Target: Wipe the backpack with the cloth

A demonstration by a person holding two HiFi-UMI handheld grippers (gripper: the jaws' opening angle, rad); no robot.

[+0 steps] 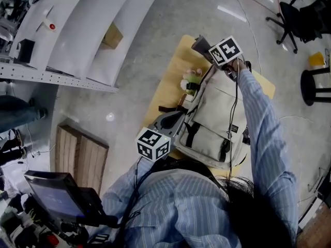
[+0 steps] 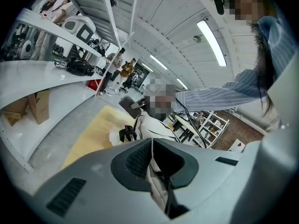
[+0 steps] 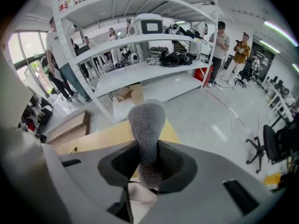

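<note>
Your right gripper's (image 3: 147, 164) jaws are clamped on the grey cloth (image 3: 146, 120), whose rounded, fuzzy end stands up above them. In the head view that right gripper (image 1: 207, 49) is at the far, top end of the beige backpack (image 1: 214, 118), with the cloth (image 1: 199, 42) bunched just beyond the bag's upper edge and your striped sleeve (image 1: 261, 123) running along the bag's right side.

Your left gripper's (image 2: 152, 160) jaws are pressed together on a fold of the backpack's (image 2: 150, 124) beige fabric, with a black strap (image 2: 168, 197) caught alongside it. Seen from above, the left gripper (image 1: 173, 122) bites the bag's near left edge, beside the black side straps.

The backpack lies front side up on the yellow table (image 1: 168, 84), its length running away from you. A small pale green and white item (image 1: 192, 79) sits touching the bag's left side; what it is cannot be made out.

Farther out, a white shelving rack (image 1: 77, 30) stands on the grey floor to your left, a wooden pallet (image 1: 83, 154) lies below it, and an office chair (image 1: 289, 19) stands well off to the right.
</note>
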